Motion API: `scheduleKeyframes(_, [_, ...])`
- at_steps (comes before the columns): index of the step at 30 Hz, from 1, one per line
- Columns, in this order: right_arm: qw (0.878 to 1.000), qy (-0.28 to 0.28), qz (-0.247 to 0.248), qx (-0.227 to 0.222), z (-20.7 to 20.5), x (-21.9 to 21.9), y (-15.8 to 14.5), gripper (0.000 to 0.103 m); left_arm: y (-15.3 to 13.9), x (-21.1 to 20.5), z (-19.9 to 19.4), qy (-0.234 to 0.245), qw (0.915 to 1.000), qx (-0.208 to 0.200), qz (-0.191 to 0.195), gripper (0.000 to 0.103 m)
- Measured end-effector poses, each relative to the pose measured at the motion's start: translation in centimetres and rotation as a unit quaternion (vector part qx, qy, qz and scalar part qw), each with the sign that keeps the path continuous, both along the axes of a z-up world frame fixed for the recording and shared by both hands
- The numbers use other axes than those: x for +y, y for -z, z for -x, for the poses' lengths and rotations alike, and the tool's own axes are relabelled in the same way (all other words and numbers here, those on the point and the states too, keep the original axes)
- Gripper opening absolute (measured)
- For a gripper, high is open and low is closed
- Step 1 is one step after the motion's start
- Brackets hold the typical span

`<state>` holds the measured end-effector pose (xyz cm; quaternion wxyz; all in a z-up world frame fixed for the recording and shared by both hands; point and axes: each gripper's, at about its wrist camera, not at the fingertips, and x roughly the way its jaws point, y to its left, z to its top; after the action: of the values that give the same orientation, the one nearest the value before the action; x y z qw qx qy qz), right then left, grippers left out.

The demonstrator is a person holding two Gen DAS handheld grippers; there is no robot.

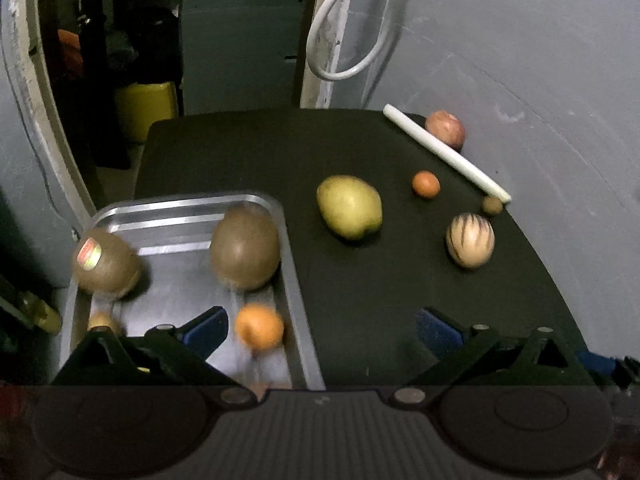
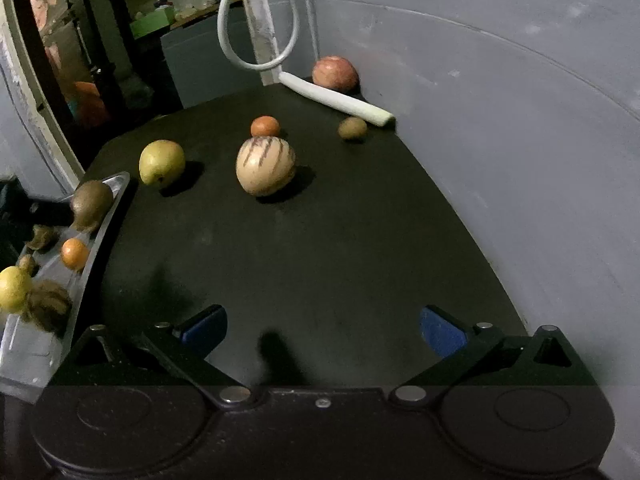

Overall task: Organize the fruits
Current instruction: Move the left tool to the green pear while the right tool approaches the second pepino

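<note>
A metal tray (image 1: 296,280) at the table's left holds two brown kiwis (image 1: 245,248) (image 1: 105,264) and a small orange fruit (image 1: 259,327). On the black table lie a yellow-green pear (image 1: 349,206), a striped cream melon (image 1: 470,240), a small orange (image 1: 426,184), a small brown fruit (image 1: 492,205) and a reddish apple (image 1: 445,128). My left gripper (image 1: 320,330) is open above the tray's right rim, empty. My right gripper (image 2: 324,328) is open and empty over the bare table, short of the striped melon (image 2: 265,165). The tray (image 2: 100,232) shows at the right wrist view's left edge.
A white tube (image 1: 444,152) lies along the table's far right edge by the grey wall (image 1: 540,80). A white cable loop (image 1: 344,32) hangs behind the table. A yellow container (image 1: 146,108) stands on the floor beyond the left edge.
</note>
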<state>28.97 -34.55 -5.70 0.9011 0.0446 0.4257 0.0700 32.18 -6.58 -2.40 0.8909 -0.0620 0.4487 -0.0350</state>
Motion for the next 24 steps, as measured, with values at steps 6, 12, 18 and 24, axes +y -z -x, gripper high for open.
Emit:
scheduleKeyframes(6, [1.000,-0.011,0.007,-0.016,-3.9,1.4,0.7,0.102,0.6,-1.2,-5.1,0.014,0.9997,-0.016,-0.016,0.102])
scheduleKeyframes(12, [0.999,-0.022,0.014,-0.028,-7.0,2.9,1.2,0.102,1.8,-2.1,-9.2,0.033,0.9988,-0.017,-0.032,0.102])
scheduleKeyframes(18, [0.998,-0.042,0.028,-0.038,-9.2,4.3,1.9,0.102,3.2,-2.4,-11.8,0.052,0.9980,-0.011,-0.035,0.102])
scheduleKeyframes(24, [0.997,-0.053,0.040,-0.047,-10.7,5.4,2.6,0.099,4.3,-2.6,-12.6,0.065,0.9971,-0.012,-0.038,0.100])
